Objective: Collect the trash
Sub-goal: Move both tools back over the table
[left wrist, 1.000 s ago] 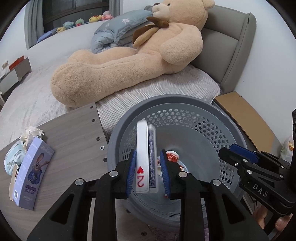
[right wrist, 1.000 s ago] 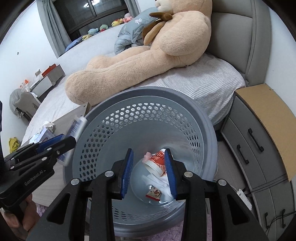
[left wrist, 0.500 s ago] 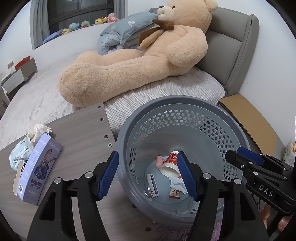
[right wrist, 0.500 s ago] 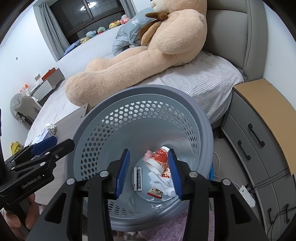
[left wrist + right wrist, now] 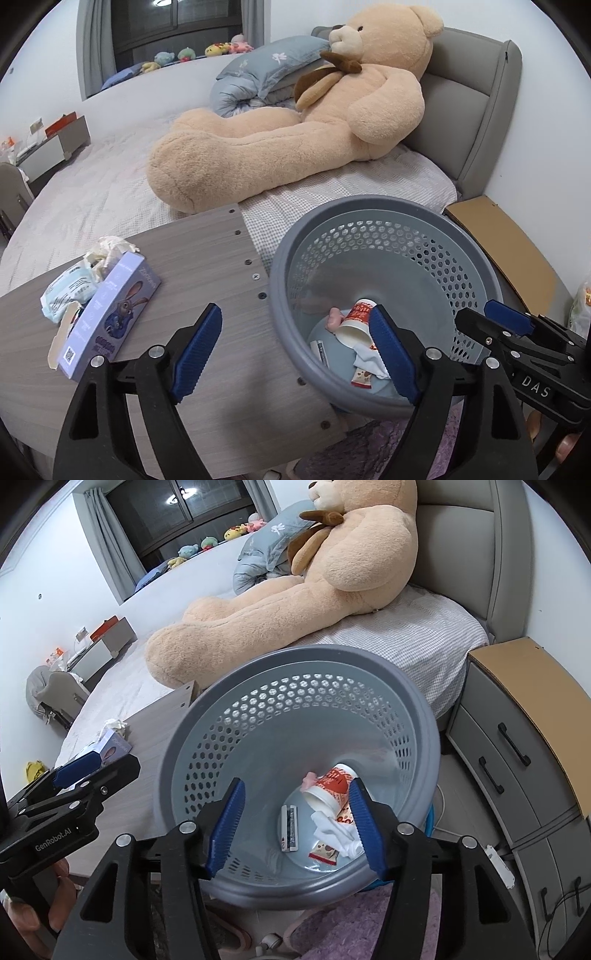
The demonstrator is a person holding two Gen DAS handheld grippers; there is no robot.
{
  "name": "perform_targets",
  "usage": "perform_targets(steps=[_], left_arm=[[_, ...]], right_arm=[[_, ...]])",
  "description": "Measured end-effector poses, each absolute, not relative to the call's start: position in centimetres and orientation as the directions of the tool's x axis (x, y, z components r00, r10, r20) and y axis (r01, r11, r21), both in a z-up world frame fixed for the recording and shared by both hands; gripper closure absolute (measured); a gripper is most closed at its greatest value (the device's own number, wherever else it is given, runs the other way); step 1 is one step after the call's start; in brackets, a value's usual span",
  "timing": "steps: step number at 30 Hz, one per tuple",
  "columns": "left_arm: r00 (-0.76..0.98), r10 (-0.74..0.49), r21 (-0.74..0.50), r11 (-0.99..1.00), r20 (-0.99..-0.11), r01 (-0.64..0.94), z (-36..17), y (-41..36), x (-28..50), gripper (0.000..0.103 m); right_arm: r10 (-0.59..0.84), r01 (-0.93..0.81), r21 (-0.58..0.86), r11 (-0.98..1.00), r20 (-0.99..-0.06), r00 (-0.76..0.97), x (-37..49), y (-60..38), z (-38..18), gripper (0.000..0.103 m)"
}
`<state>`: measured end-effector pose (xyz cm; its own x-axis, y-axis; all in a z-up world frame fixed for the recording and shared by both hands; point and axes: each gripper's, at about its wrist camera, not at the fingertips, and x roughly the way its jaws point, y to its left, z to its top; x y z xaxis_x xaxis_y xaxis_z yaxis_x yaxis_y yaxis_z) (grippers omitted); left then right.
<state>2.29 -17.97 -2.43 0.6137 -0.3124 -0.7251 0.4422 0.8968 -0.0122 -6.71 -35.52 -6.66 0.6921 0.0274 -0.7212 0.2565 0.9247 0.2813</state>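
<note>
Paper cup [image 5: 330, 787] lies tipped in basket [image 5: 236, 716], mouth toward camera.

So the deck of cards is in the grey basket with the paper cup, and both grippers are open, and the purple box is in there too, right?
Not quite. The purple box is not in the basket; the left wrist view shows it lying on the wooden table. The rest holds: the card deck and paper cup are inside, and the left gripper and right gripper have open jaws.
</note>
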Motion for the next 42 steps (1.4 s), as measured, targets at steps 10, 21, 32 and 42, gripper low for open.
perform_targets(steps=[10, 21, 32, 42], left_arm=[[0.652, -0.287, -0.022, 0.924, -0.702, 0.383, -2.0, -13.7, 1.2, 0.015], [0.689, -0.242, -0.025, 0.951, -0.683, 0.309, -1.9, -8.2, 0.2, 0.013], [0.727, -0.183, -0.041, 0.977, -0.662, 0.209, -1.5, -1.6, 0.0, 0.012], [0.744, -0.092, -0.035, 0.995, -0.662, 0.092, -2.4, 5.1, 0.6, 0.011]], right_arm=[[0.032, 0.216, 0.257, 0.942, -0.709, 0.704, -7.4, -32.0, -5.9, 0.041], [0.056, 0.153, 0.23, 0.961, -0.704, 0.708, -7.5, -27.4, -5.3, 0.037], [0.1, 0.061, 0.2, 0.978, -0.702, 0.705, -6.7, -22.2, -4.4, 0.035], [0.168, -0.06, 0.176, 0.983, -0.708, 0.686, -3.8, -15.4, -4.2, 0.032]])
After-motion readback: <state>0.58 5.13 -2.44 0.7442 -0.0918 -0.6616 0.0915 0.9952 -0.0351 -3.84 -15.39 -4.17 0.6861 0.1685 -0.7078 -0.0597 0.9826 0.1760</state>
